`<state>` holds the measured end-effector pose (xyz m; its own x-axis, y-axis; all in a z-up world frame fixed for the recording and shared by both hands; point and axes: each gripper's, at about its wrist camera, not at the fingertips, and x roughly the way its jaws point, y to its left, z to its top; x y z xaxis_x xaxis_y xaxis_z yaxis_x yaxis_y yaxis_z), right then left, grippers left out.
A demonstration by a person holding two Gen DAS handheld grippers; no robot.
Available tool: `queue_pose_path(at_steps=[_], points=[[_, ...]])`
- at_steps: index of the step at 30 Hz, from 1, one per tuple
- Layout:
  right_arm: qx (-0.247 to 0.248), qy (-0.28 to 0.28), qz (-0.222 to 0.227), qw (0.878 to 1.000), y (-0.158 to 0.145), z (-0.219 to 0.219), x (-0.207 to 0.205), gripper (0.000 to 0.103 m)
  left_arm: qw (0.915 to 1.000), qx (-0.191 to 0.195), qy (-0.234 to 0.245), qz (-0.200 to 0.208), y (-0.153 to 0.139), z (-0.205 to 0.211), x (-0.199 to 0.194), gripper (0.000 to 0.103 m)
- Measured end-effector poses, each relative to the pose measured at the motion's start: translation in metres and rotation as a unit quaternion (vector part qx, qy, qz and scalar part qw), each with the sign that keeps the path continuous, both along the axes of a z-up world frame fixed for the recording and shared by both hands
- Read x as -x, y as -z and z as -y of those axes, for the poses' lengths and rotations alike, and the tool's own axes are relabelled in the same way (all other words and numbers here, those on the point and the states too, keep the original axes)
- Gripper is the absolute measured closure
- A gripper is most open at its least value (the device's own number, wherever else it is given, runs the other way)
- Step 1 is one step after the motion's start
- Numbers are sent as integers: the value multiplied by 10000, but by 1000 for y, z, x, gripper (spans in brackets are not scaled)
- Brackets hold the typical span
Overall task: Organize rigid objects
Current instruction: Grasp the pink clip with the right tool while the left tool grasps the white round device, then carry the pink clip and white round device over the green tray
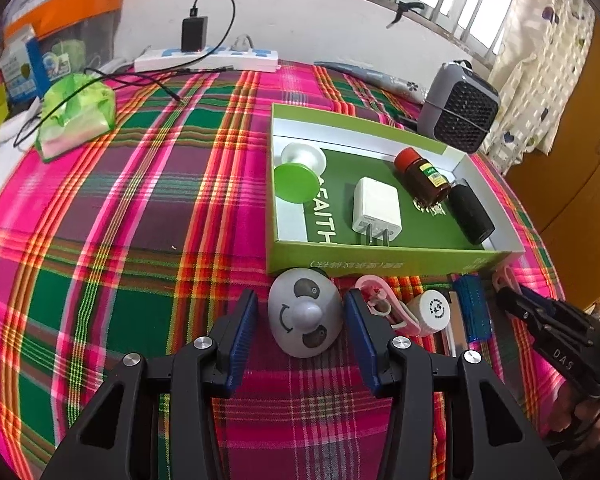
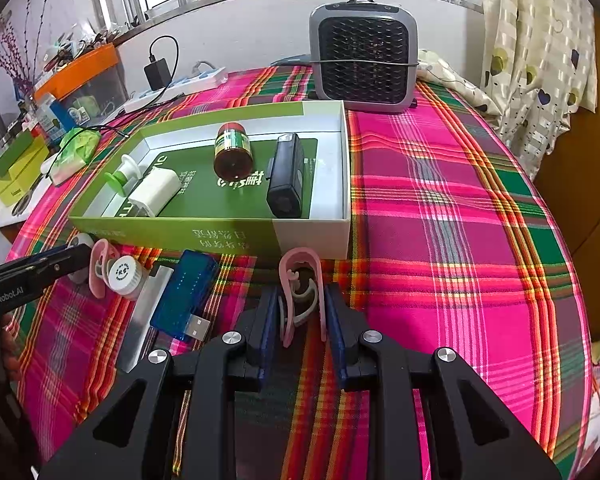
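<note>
Left claw (image 1: 300, 316) spread around panda toy (image 1: 305, 312); right claw (image 2: 302, 312) pinching pink clip (image 2: 302, 276); next, lift both into green box (image 2: 204, 236) ahead.

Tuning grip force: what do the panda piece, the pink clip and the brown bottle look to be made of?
Panda piece: smooth matte white shell, likely hard plastic, no glare.
Pink clip: glossy moulded plastic, thin curved arms that could flex; the right gripper is shut on it.
Brown bottle: translucent amber with highlights, glass or plastic, cannot tell; red cap looks plastic.
Left gripper open around the panda piece.
</note>
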<state>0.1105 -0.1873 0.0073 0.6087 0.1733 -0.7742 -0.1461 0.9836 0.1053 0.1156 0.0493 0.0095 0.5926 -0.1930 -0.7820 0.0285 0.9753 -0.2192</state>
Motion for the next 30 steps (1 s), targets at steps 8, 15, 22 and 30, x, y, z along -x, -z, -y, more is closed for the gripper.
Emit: queue_pose_path(at_steps=[8,15,22,30], points=[[2,1,2,10000,0,0,0,78,9999,120,-84,3,0,-4,1,68],[10,1,5,10000,0,0,0,78,9997,207,-79,43,-1,-6,3,74],[26,0,9,10000,0,-1,0,78,9998,182,-62,62,-1,-6,5,74],[42,-2,11,10000,0,-1,1,78,9997,210,-44,128,-5,-6,7,77]])
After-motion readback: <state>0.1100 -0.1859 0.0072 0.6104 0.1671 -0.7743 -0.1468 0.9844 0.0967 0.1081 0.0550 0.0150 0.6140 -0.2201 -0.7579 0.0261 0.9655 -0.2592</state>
